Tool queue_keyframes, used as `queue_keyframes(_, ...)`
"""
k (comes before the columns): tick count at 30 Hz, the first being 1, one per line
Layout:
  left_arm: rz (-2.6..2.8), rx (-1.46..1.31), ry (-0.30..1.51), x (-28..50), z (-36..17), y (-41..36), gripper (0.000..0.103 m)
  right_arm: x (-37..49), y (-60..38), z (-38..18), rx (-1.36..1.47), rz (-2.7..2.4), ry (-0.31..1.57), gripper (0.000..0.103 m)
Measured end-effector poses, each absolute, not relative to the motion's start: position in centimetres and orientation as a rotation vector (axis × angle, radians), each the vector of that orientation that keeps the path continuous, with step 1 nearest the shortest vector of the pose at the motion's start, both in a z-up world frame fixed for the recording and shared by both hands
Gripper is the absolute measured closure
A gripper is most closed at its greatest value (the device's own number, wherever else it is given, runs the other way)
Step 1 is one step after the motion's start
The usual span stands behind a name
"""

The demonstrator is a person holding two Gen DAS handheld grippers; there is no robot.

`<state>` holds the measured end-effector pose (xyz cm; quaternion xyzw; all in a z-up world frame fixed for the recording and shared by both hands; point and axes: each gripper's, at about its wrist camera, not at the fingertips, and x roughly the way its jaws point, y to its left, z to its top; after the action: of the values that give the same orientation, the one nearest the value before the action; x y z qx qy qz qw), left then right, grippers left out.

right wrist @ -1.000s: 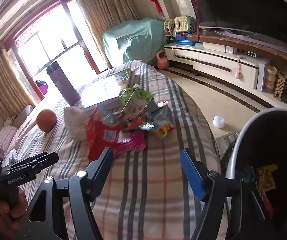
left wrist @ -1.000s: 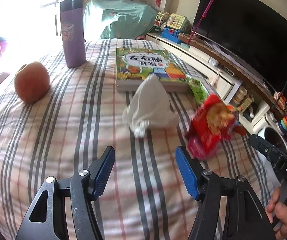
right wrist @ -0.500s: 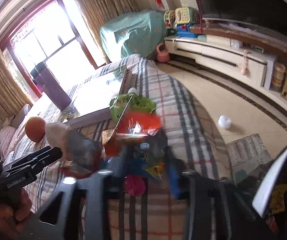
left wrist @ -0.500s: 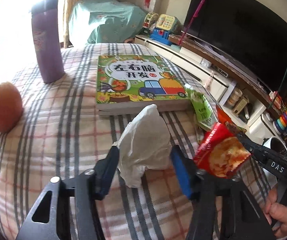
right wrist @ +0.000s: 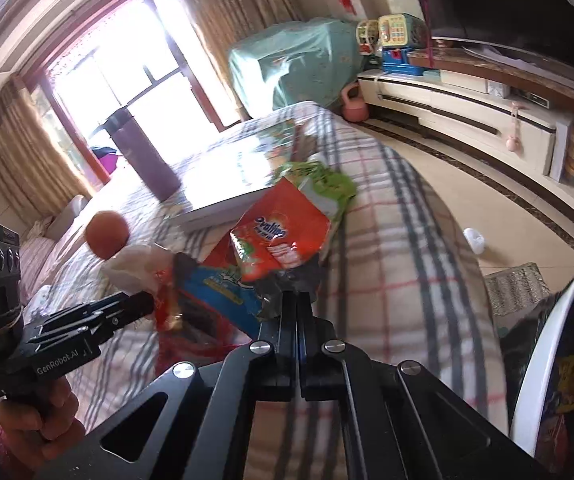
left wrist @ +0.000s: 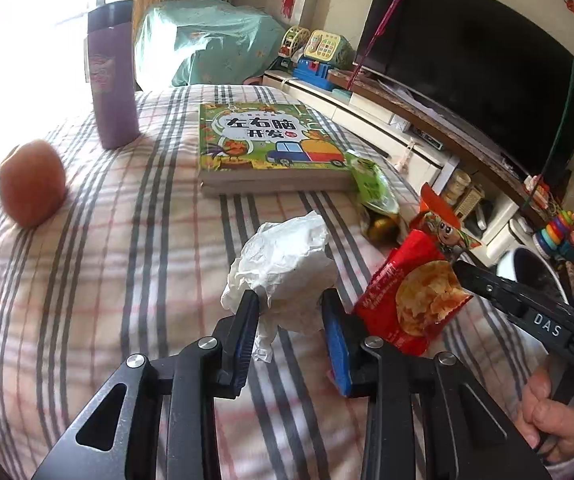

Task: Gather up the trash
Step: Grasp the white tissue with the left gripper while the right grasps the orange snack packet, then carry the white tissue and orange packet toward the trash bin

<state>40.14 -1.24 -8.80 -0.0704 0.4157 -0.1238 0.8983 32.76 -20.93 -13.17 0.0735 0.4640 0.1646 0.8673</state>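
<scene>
The crumpled white tissue (left wrist: 287, 268) sat on the plaid-covered table (left wrist: 127, 280) between my left gripper's (left wrist: 291, 320) blue pads, pinched, while my right gripper (right wrist: 296, 296) had clamped a bunch of red and orange snack wrappers (right wrist: 279, 236) beside the white trash bin (right wrist: 547, 360).

White crumpled tissue (left wrist: 287, 256); red chip packet (left wrist: 411, 292); purple flask (left wrist: 111, 76); orange fruit (left wrist: 31, 183); green book (left wrist: 267, 140); bedspread (left wrist: 107, 264) grey-pink plaid.
</scene>
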Motion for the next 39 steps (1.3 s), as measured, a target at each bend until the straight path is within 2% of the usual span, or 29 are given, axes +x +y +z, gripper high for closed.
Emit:
queue_keyframes(19,-0.309,-0.187,0.817,27.0,-5.7,1.3,0.072,22.9,-22.1,-9.8,0.151,0.357,0.928,0.103)
queue_keyframes(39,-0.530,-0.105,0.798,25.2,-4.0,-6.8,0.072,18.3,-30.7,-7.6,0.221,0.194,0.865,0.103)
